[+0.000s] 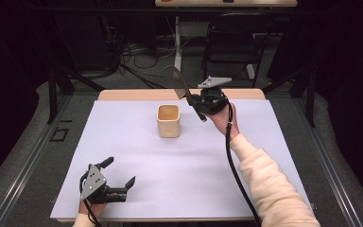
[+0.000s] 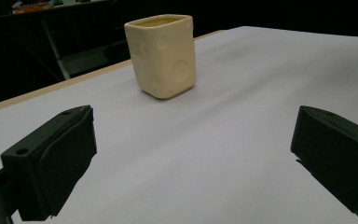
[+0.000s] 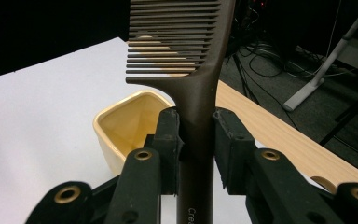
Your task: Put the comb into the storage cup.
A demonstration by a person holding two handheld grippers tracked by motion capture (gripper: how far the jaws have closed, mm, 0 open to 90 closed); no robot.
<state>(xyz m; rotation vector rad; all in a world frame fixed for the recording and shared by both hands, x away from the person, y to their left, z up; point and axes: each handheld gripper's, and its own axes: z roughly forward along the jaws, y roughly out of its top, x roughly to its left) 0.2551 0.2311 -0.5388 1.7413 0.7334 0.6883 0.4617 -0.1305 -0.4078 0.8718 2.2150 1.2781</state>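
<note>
A cream square cup (image 1: 168, 120) stands upright on the white sheet, near the table's middle back; it is also in the left gripper view (image 2: 161, 56) and the right gripper view (image 3: 121, 128). My right gripper (image 1: 194, 102) is raised just right of the cup and shut on the handle of a dark brown comb (image 1: 177, 80), teeth end up. In the right gripper view the comb (image 3: 191, 60) rises between the jaws, with my right gripper (image 3: 196, 137) clamped on its handle above the cup. My left gripper (image 1: 121, 172) rests open at the front left, nothing between its fingers (image 2: 51, 158).
The white sheet (image 1: 264, 142) covers most of the wooden table (image 1: 132, 94). Beyond the far edge are a black chair (image 1: 234, 42), cables on the floor and a white table leg (image 1: 177, 42). Dark stands flank both sides.
</note>
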